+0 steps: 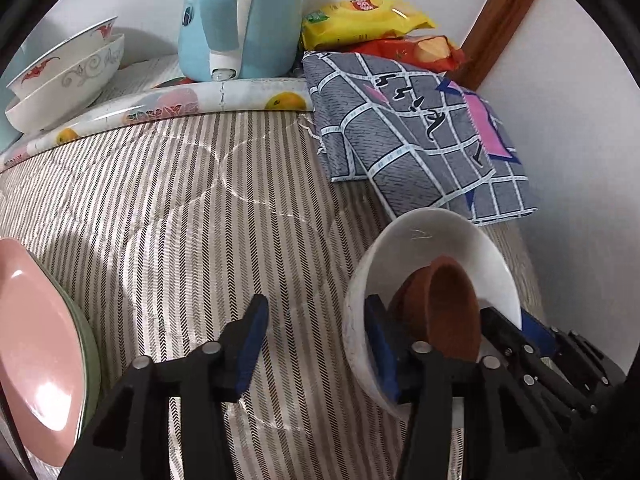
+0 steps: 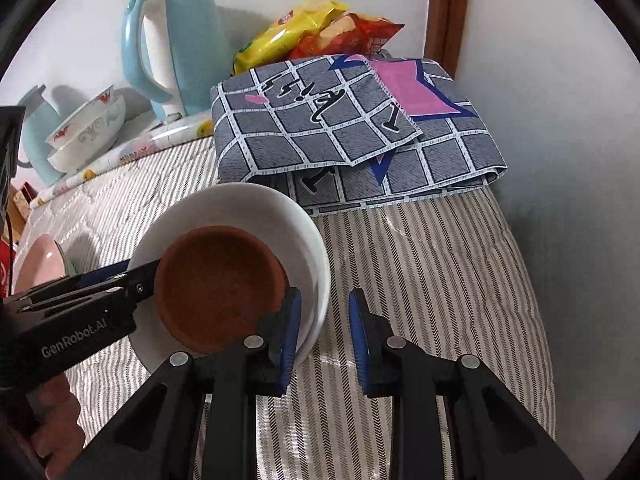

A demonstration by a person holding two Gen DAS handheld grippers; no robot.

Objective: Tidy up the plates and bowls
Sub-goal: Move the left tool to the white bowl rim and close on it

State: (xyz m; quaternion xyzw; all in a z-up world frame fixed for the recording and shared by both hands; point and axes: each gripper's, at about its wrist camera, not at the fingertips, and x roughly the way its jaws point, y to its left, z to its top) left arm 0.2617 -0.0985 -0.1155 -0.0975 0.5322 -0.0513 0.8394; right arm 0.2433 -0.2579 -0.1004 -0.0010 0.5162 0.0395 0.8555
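A bed [image 1: 180, 220] covered in a quilted brown-and-cream striped fabric filled most of both views. At its far right lay a folded grey cloth [image 1: 420, 132] with a white grid and a pink patch. Beyond the bed's far edge, a tall light-blue plastic kettle [image 1: 240, 20] stood on a white fruit-printed covering [image 1: 160, 104]. To the kettle's left, on the same covering, were two stacked white bowls with red motifs [image 1: 68, 76].

At the bed's left edge a shallow pink plate [image 1: 36, 340] rested on a pale green plate [image 1: 90, 360]. A round white ceramic bowl [image 2: 240, 208] sat on the bed just in front of the folded cloth. A smaller matte brown bowl [image 2: 216, 288] lay tilted inside it.

The left gripper [image 1: 318, 346] was released. One blue pad was inside the white bowl and the other stood well clear outside its near wall. The right gripper [image 2: 324, 336] straddled the opposite rim, one pad inside beside the brown bowl. The other pad was outside, with striped fabric showing between it and the bowl, so it was not clamped.

A yellow snack bag [image 1: 360, 20] and a red snack bag [image 1: 432, 52] lay behind the cloth.
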